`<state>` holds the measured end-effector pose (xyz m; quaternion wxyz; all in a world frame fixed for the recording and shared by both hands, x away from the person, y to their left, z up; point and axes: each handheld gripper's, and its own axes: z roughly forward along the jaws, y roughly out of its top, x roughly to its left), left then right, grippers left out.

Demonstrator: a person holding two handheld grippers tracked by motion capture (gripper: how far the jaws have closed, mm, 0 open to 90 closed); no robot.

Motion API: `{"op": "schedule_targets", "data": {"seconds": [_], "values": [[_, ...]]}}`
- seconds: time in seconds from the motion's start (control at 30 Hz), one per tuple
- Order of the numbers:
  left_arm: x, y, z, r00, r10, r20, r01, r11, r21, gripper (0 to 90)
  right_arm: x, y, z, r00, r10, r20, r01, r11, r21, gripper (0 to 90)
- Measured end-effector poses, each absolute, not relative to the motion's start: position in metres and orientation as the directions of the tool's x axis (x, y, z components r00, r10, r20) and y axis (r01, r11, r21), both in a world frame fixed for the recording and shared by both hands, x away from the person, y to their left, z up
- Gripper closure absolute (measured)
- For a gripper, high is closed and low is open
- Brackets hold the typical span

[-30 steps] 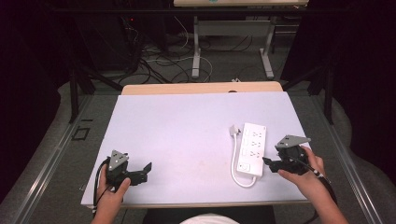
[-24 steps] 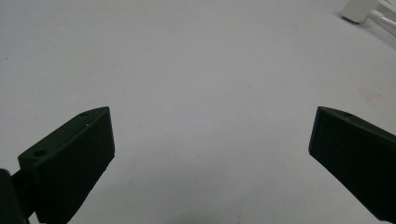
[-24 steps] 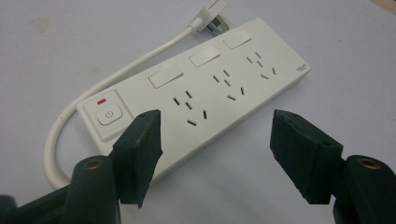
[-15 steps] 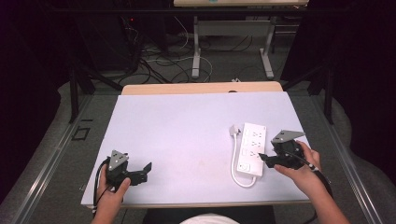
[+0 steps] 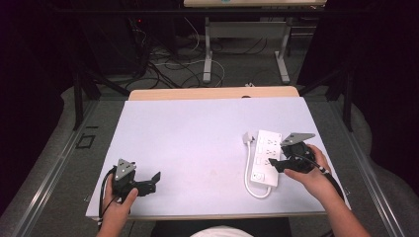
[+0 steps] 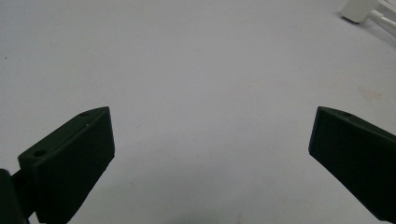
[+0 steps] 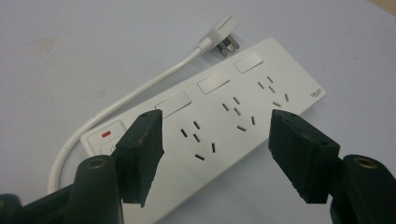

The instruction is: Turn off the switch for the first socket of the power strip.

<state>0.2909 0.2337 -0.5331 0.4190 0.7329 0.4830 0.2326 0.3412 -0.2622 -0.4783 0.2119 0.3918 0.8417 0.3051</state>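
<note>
A white power strip lies on the right part of the white table, its plug at the far end and its cable looping round the near end. My right gripper hovers open over the strip's right side. In the right gripper view the strip shows three socket groups, three switches and a red-marked button between the wide-open jaws of that gripper; the plug lies beyond. My left gripper rests open at the front left, nothing between its jaws.
A wooden strip edges the table's far side. Beyond it stand desk legs and tangled floor cables. The strip's white end peeks into the left gripper view's top right corner.
My right gripper has moved left and slightly forward, from beside the power strip to over its right side. The left gripper has stayed still.
</note>
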Motion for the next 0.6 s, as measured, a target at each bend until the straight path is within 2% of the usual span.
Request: {"op": "schedule_targets", "data": {"seconds": [0.6], "values": [[0.291, 0.234, -0.533, 0.424, 0.903, -0.066, 0.514, -0.180, 0.839, 0.1, 0.360, -0.246, -0.478, -0.570, 0.820, -0.059, 0.596, 0.461, 0.657, 45.2]]}}
